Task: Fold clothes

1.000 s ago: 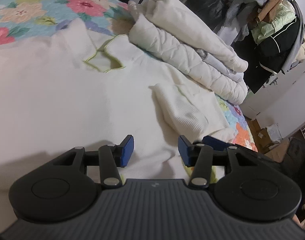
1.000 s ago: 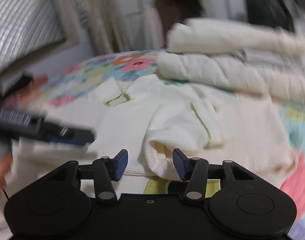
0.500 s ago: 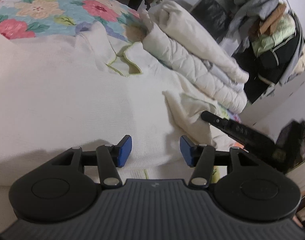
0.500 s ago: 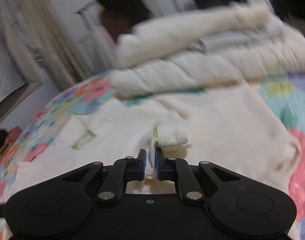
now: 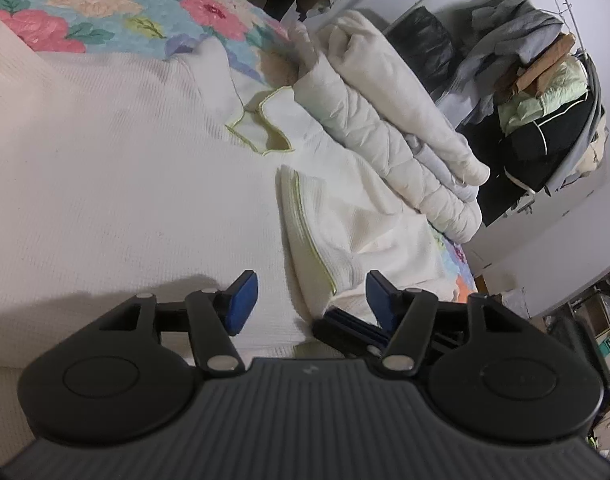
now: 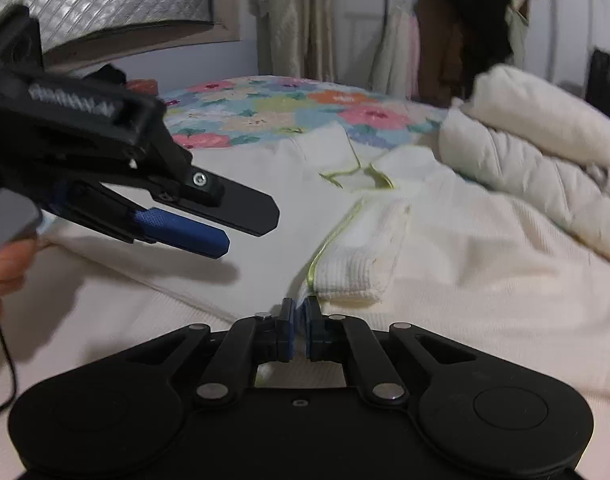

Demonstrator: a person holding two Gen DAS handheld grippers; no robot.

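A cream knit top with a yellow-green trimmed collar lies spread on the bed; it also shows in the right wrist view. Its sleeve is folded in over the body, the cuff near me. My right gripper is shut on the sleeve's cuff edge, and its fingers show low in the left wrist view. My left gripper is open and empty, hovering over the top just left of the sleeve; it also shows in the right wrist view.
A stack of folded white quilts lies on the floral bedspread right behind the top. A rack piled with clothes stands at the far right. A padded headboard is at the left.
My right gripper has carried the sleeve cuff leftward over the top's body, still shut on it. The sleeve now lies folded in. The left gripper stays open and shifted a little.
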